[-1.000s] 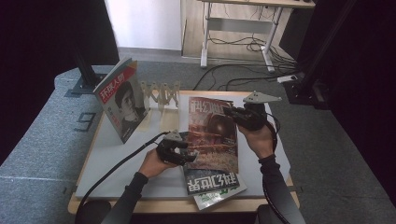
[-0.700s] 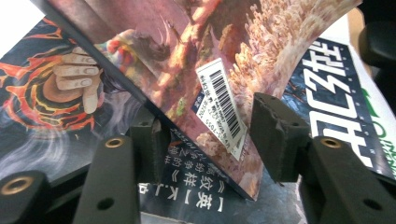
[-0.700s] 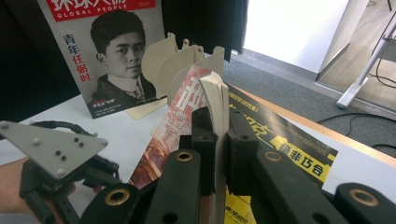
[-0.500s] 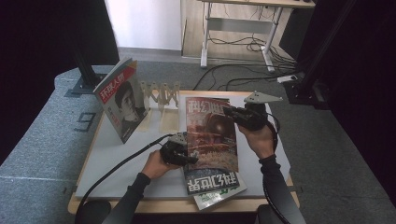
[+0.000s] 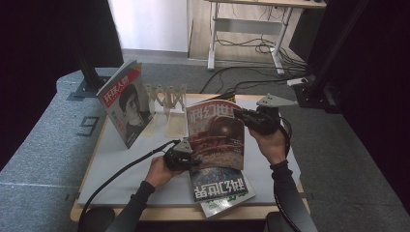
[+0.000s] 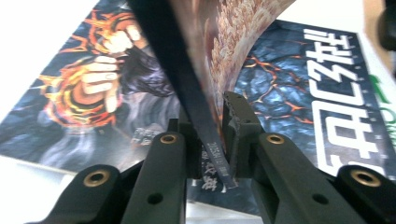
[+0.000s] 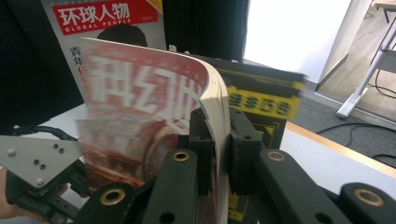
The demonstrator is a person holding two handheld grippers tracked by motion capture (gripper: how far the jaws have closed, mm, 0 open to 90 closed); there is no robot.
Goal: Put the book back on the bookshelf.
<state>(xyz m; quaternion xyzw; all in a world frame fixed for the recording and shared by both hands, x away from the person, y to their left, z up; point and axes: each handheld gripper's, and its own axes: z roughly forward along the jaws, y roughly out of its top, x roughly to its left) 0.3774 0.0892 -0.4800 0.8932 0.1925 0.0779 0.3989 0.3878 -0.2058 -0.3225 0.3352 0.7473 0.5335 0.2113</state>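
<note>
high view: we see a wooden rack (image 5: 167,99) and a portrait magazine (image 5: 126,104) behind; left gripper (image 5: 186,155), its jaws just closing, and right gripper (image 5: 240,116) both clamp the red sci-fi magazine (image 5: 216,133), raised and curved.

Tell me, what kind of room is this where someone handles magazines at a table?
Probably a lab or studio set up for recording. The white-topped wooden table stands between black curtains, a metal-legged desk with loose black cables on the wooden floor stands behind, and grey carpet bears a printed number.

High view: above the worktop's (image 5: 121,169) near edge, facing forward and down.
Tool views: close, along the jaws.
Shared: red magazine (image 5: 216,135).
</note>
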